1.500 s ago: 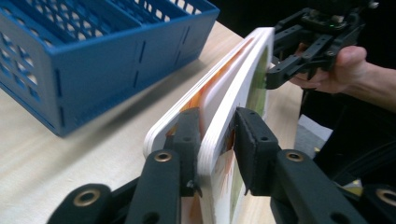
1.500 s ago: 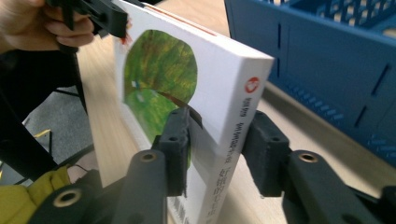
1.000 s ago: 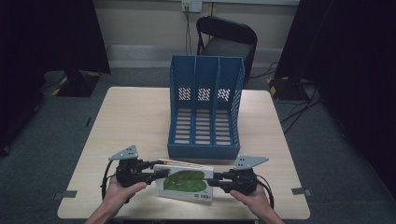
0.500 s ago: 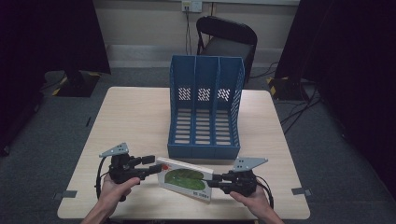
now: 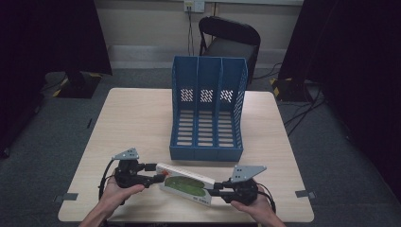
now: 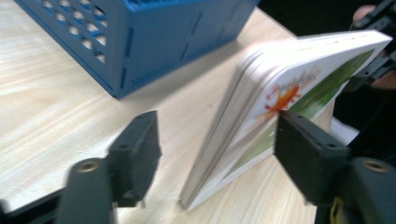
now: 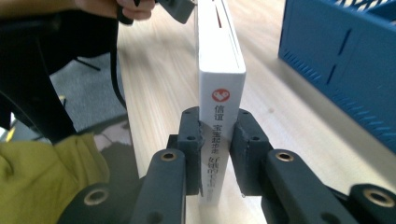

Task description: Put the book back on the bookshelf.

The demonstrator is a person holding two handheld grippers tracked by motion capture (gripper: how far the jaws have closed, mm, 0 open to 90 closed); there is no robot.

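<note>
We hold a thick white board book with a green illustrated cover (image 5: 185, 184) tilted up on its long edge above the near part of the pale wooden table (image 5: 137, 123), just in front of the blue plastic three-slot file rack (image 5: 208, 109). The right gripper (image 7: 218, 135) has both black jaws clamped on the book's spine. The left gripper (image 6: 215, 154) has its jaws spread wide around the book's other end; one jaw lies against the cover, the other stands apart from the pages. Left hand (image 5: 120, 191) and right hand (image 5: 253, 205) are near the table's front edge.
</note>
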